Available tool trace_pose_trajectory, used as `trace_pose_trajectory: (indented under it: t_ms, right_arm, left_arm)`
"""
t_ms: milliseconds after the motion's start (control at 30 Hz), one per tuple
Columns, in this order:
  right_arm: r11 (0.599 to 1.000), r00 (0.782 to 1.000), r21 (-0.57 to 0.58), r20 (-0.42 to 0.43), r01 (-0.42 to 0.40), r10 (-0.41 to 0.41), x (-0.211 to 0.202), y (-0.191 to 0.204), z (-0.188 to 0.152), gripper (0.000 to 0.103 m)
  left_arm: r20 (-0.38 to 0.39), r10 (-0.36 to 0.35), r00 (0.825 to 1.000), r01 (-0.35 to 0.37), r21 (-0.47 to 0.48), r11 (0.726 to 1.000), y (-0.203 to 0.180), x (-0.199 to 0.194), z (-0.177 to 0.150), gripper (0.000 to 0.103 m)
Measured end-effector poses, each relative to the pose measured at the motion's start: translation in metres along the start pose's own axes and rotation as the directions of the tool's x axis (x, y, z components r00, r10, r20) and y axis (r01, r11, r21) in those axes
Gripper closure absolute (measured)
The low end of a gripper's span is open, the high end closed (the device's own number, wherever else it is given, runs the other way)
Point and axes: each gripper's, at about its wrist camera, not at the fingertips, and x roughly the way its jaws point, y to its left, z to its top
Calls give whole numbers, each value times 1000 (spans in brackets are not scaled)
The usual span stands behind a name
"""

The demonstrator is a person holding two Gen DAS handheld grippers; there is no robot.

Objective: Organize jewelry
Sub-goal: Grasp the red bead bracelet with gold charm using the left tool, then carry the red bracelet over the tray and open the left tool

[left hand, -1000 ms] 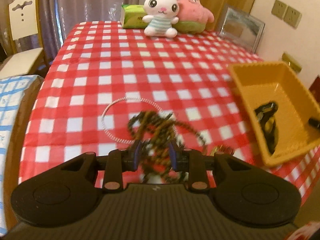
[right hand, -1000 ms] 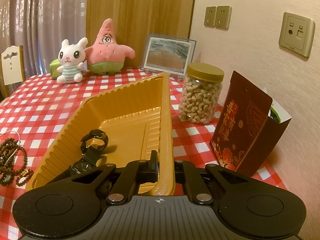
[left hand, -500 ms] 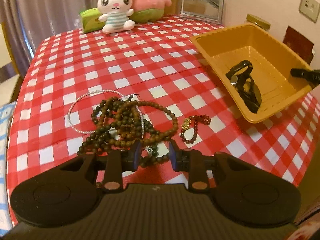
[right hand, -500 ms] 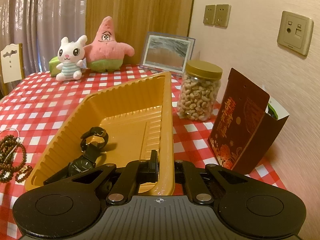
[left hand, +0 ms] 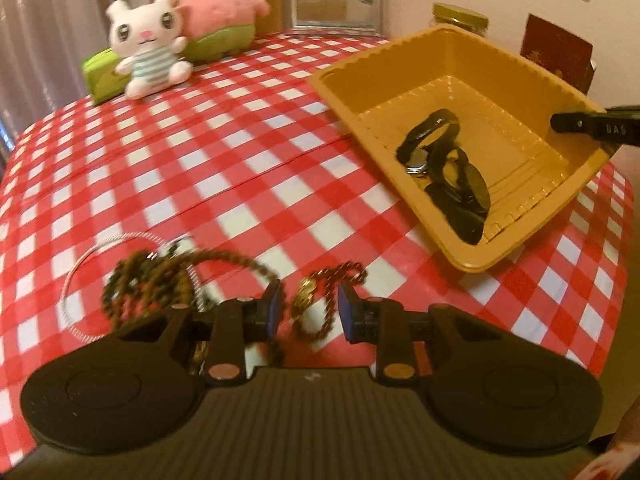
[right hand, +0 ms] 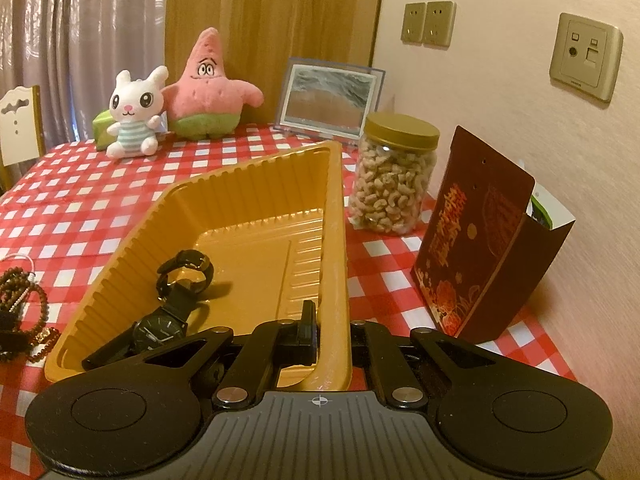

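The left gripper (left hand: 308, 312) is held spread apart just above the worktop (left hand: 224, 128), and nothing is clasped between its blue pads (left hand: 273, 308). The small red bead bracelet (left hand: 320, 300) with a gold charm is seen lying directly ahead in the gap between the fingers, its loop stretched roughly along the line of approach. A tangle of brown bead strands (left hand: 160, 284) and a thin white loop (left hand: 84, 276) are found just to the left of it, partly under the left finger. From this alignment, a short forward and downward move is judged sufficient before closing. The left gripper is clearly the nearer one.

The orange tray (left hand: 472, 64), already holding black watches (left hand: 444, 168), lies to the right and farther away, apart from the bracelet. The right gripper (right hand: 330, 334) is seen clenched on the tray's near rim, one finger inside the wall and one outside, so the tray is judged steadied for a drop. Plush toys (right hand: 176, 108), a jar of nuts (right hand: 394, 176) and a dark red bag (right hand: 476, 248) stand beyond.
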Motion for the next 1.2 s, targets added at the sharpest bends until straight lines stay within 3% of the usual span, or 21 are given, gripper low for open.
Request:
trace_pose_trajectory:
  t_ms: [167,367,500,733,1000,1200]
  right_arm:
    - [1000,1000,4,0,0,0,0,0,0,99]
    - [1000,1000,8,-2,0,0,1,-1,-1,99]
    - [1000,1000,11,-4,1,0,2,-1,-1,99]
    - [1000,1000,8,-1,-4,4,2,-1,-1,99]
    - [1000,1000,7,0,-4,4,2,0,-1,99]
    - [1000,1000,7,0,-4,4,2,0,-1,99]
  left_arm:
    - [-33,-5,999,8,79,997,-8,20,7,77]
    - [-51,-19,999,24,99,995,-7,34,10,77]
    - [-63,-40,997,47,112,993,-10,36,14,96]
    - [-57,-49,997,51,44,998,-7,28,14,98]
    - [34,-67,997,68,-47,997,3,-9,33,98]
    - [128,-120,984,130,-71,989,-4,-42,56,99]
